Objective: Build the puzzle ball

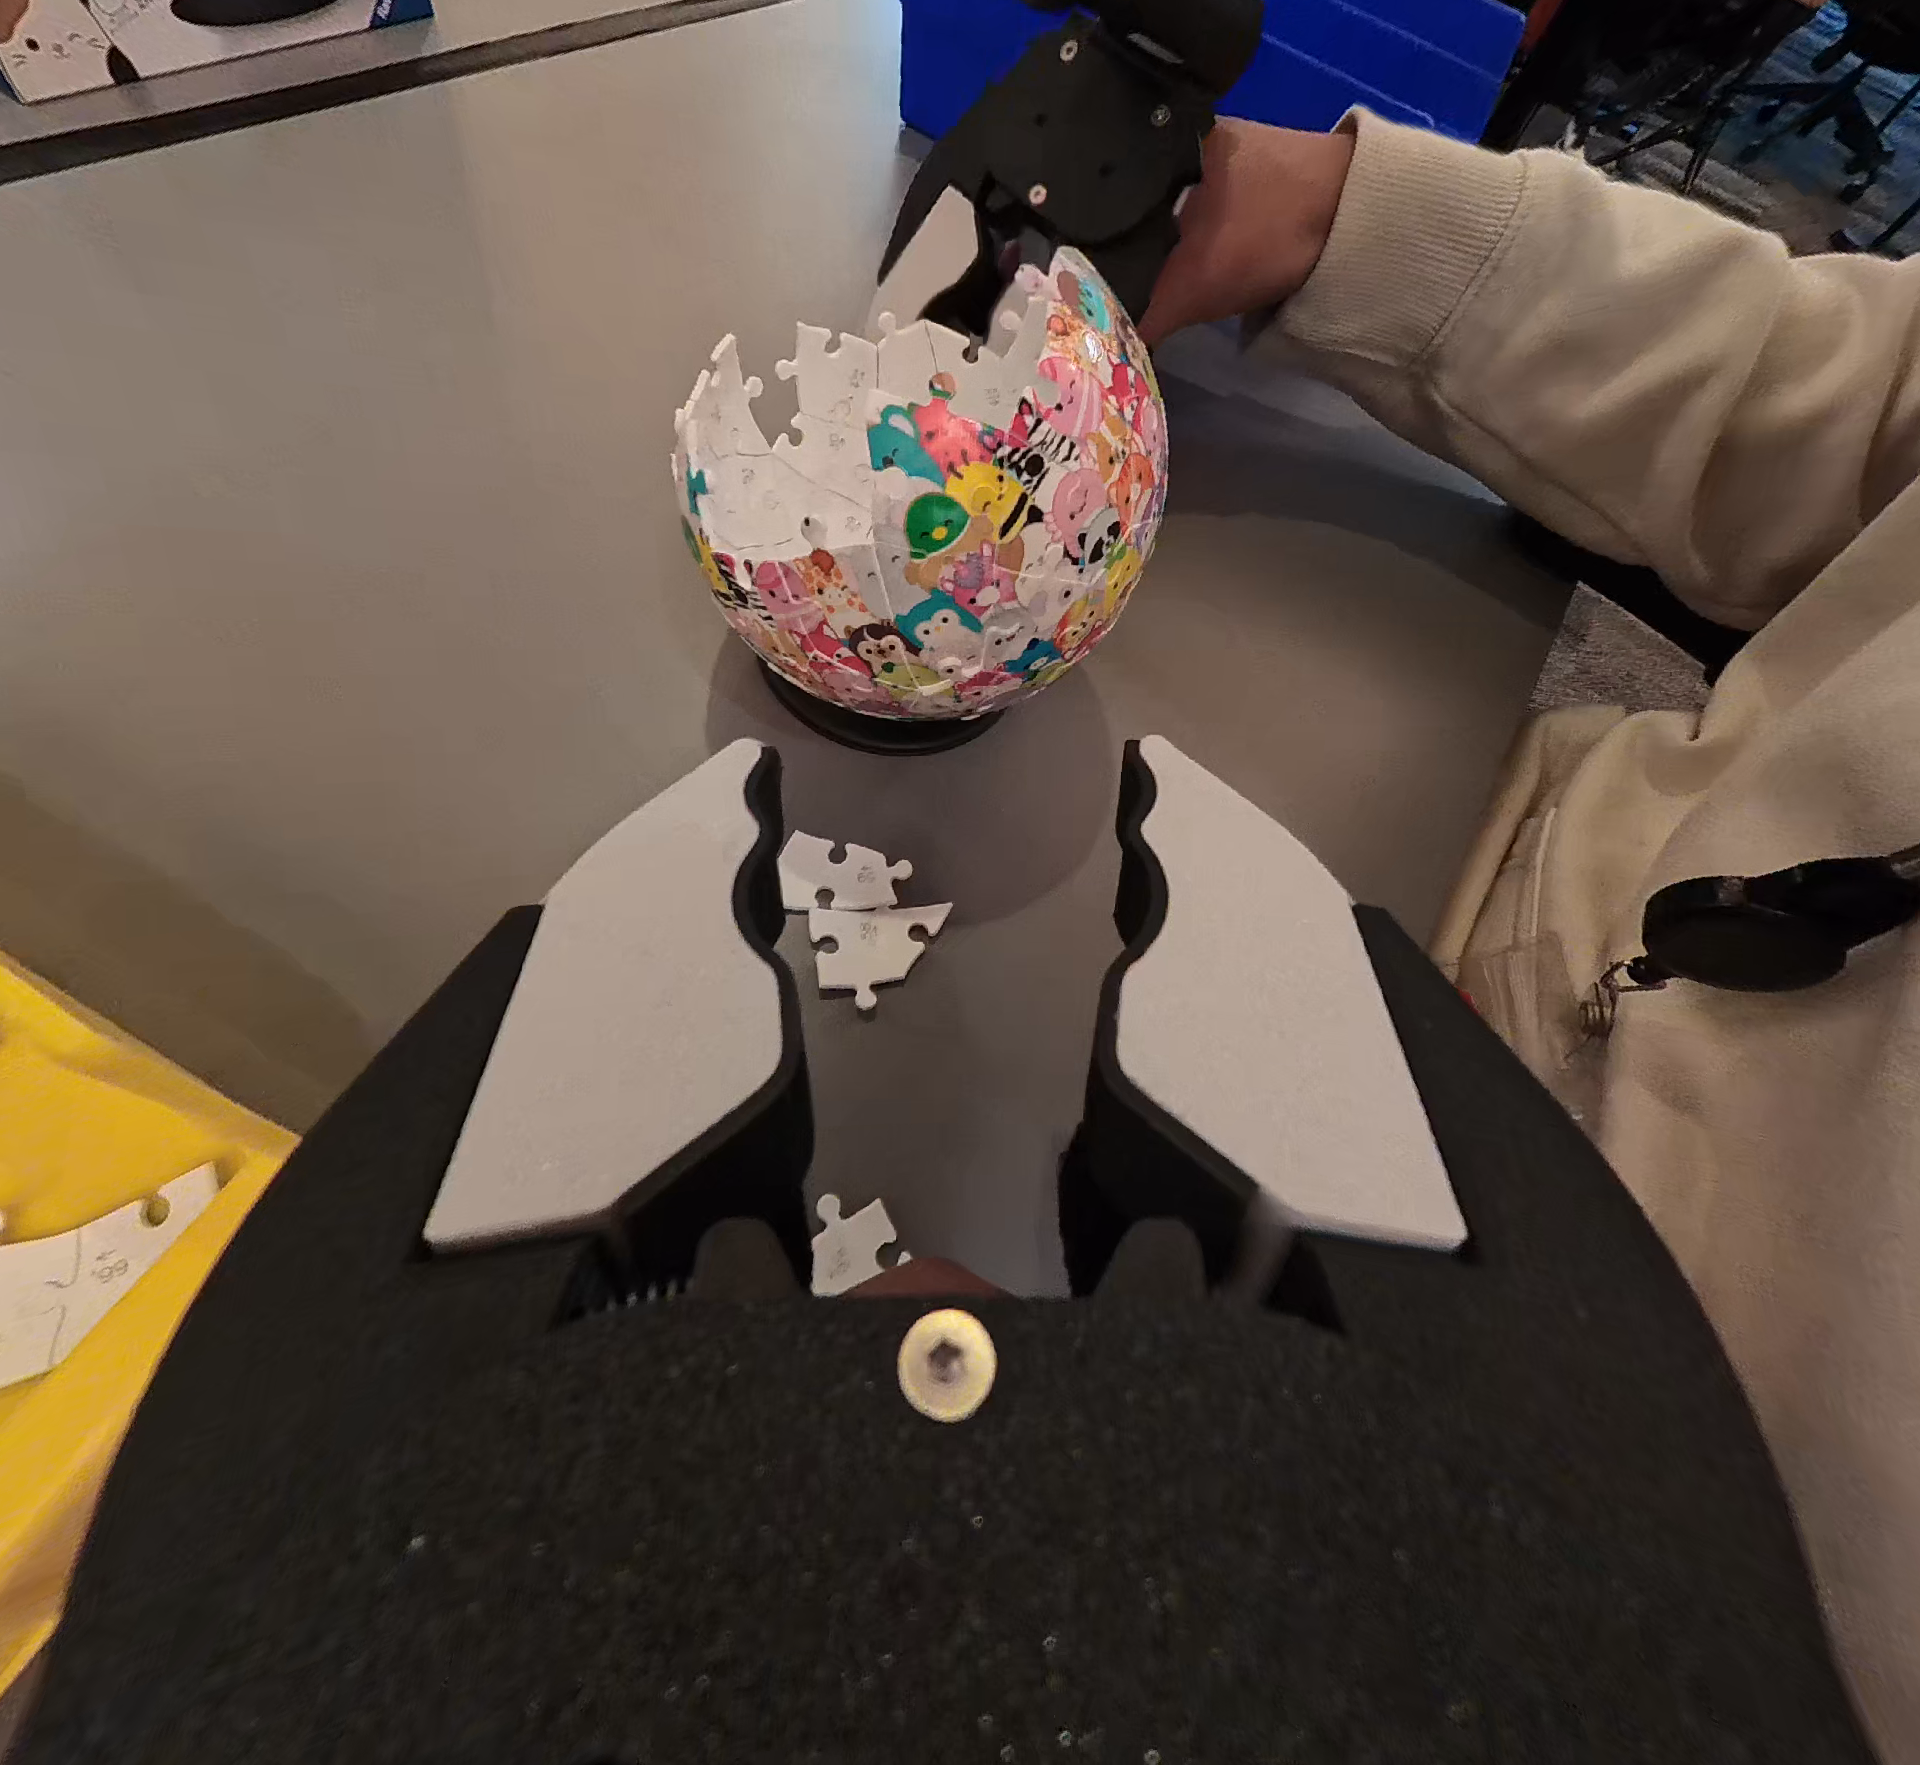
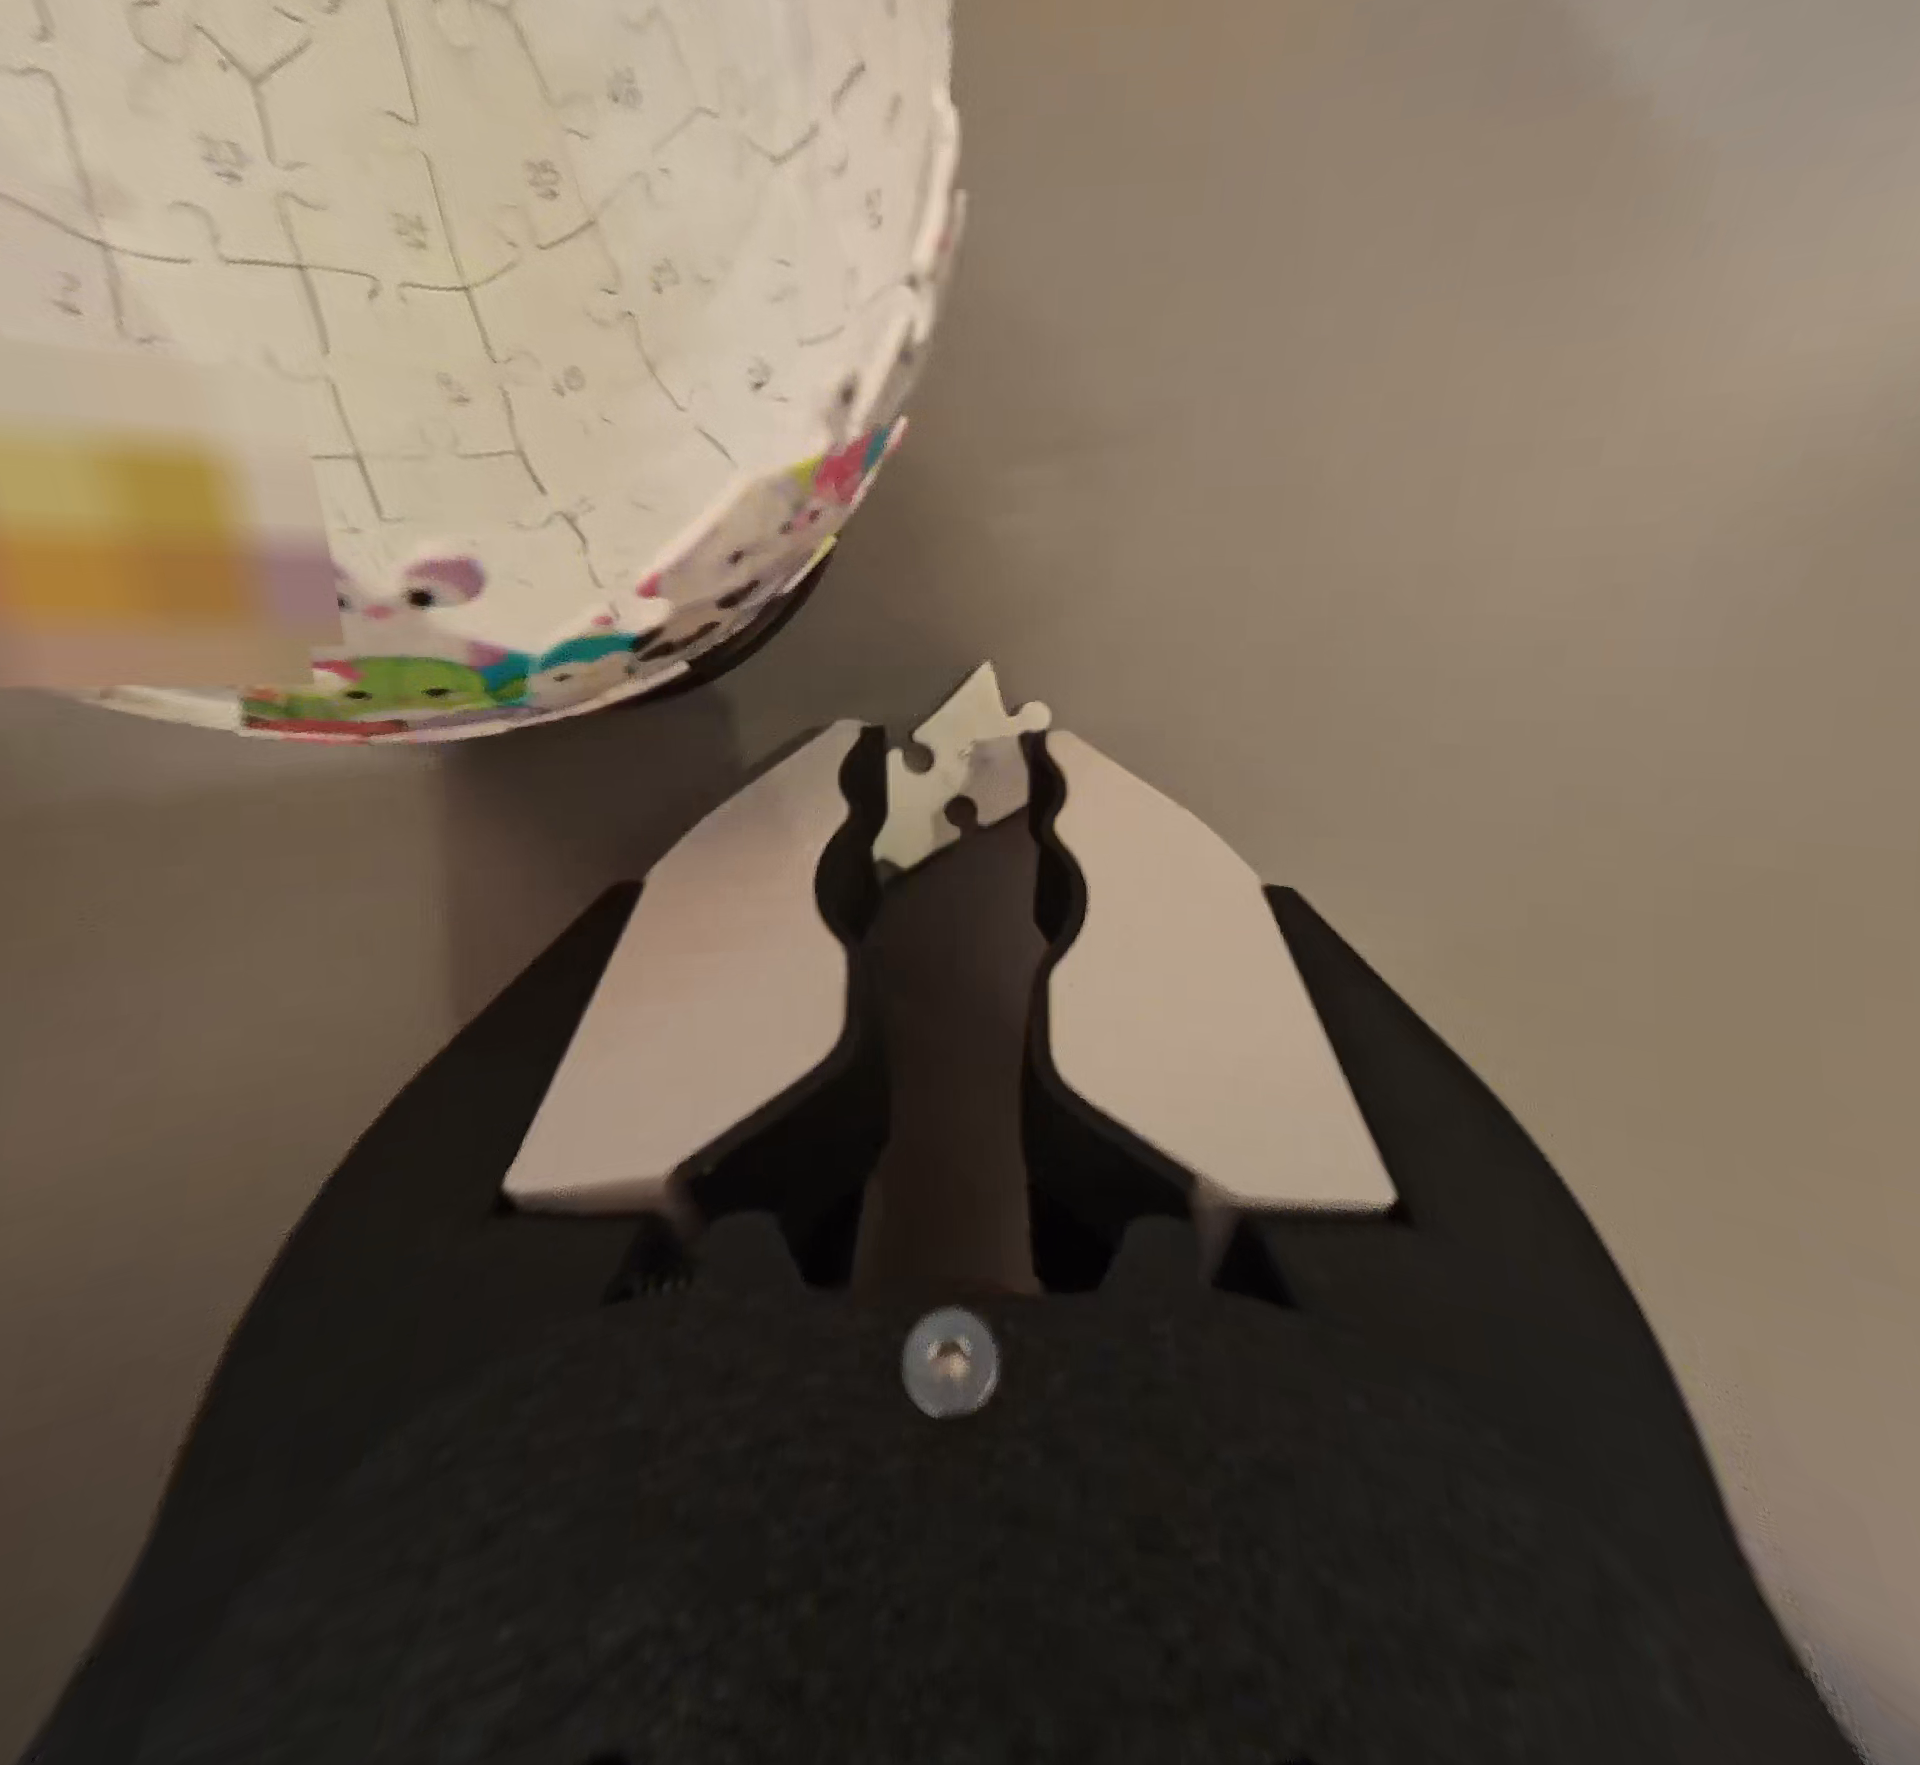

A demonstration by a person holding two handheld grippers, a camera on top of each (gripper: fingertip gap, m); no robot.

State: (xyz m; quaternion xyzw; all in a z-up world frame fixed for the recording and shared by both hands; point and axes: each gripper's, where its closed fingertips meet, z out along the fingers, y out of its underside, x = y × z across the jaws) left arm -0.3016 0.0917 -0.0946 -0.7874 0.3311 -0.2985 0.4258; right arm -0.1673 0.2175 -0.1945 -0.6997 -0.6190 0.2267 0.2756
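Pinching a white puzzle piece (image 2: 961,770), the right gripper (image 2: 951,759) nears the unfinished puzzle ball (image 1: 920,510); the left gripper (image 1: 945,780) hovers spread over loose pieces (image 1: 862,915).

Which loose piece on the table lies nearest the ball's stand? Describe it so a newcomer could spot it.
Start at the half-built puzzle ball on its black stand. Between the open left gripper fingers lie two overlapping white pieces; it is the upper piece, nearer the stand.

Half-built colourful puzzle ball (image 1: 920,510) on stand
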